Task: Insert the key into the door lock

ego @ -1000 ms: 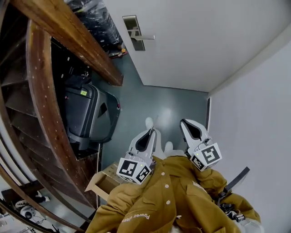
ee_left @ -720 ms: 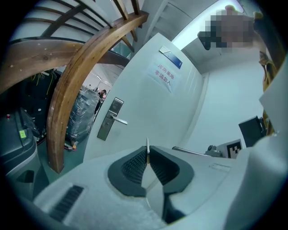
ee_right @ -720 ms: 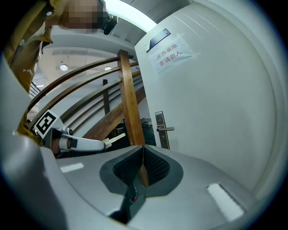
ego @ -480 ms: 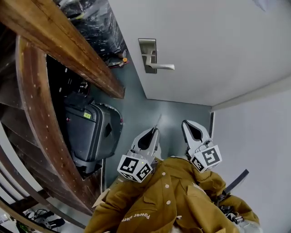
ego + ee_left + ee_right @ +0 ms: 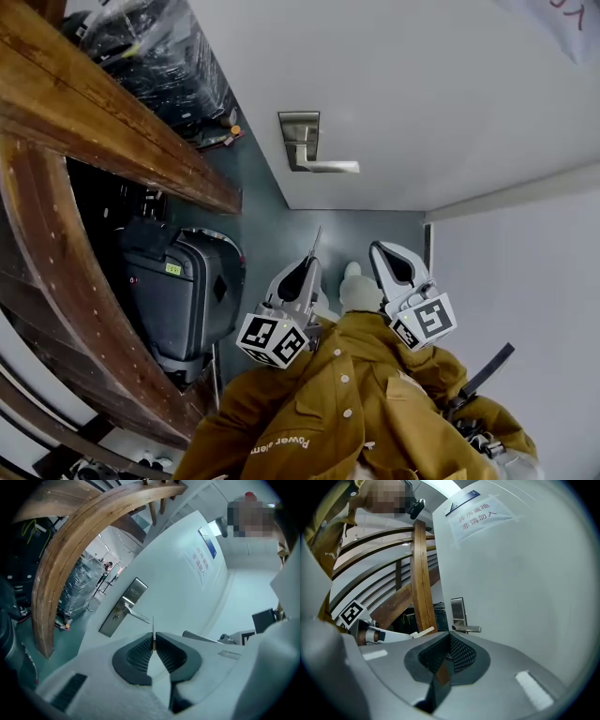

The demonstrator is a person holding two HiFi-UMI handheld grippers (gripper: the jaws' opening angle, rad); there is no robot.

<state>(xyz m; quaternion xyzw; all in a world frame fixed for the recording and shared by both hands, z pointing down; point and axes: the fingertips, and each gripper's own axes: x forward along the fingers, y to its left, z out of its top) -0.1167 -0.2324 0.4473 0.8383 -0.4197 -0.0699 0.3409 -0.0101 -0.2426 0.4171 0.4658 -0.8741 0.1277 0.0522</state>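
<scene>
The white door [image 5: 422, 84] carries a steel lock plate [image 5: 299, 134] with a lever handle [image 5: 330, 167]. My left gripper [image 5: 310, 259] is shut on a thin metal key [image 5: 315, 240], whose blade sticks out past the tips toward the door, some way short of the plate. In the left gripper view the key [image 5: 153, 629] stands edge-on between the pads [image 5: 140, 653], with the lock plate [image 5: 123, 607] ahead and to the left. My right gripper [image 5: 379, 249] hangs beside the left one, shut and empty. From the right gripper [image 5: 449, 634] the plate [image 5: 458, 612] and handle [image 5: 467, 629] lie just past the tips.
A curved wooden stair beam [image 5: 103, 122] runs along the left, with a dark suitcase [image 5: 173, 300] under it. Plastic-wrapped goods [image 5: 164, 47] stand beside the door. A grey wall [image 5: 525, 281] closes the right. A paper sign [image 5: 480, 515] hangs high on the door.
Both grippers have moved toward the door, which now looms larger, its lock plate lower in the head view. The key stays pinched in the left gripper.
</scene>
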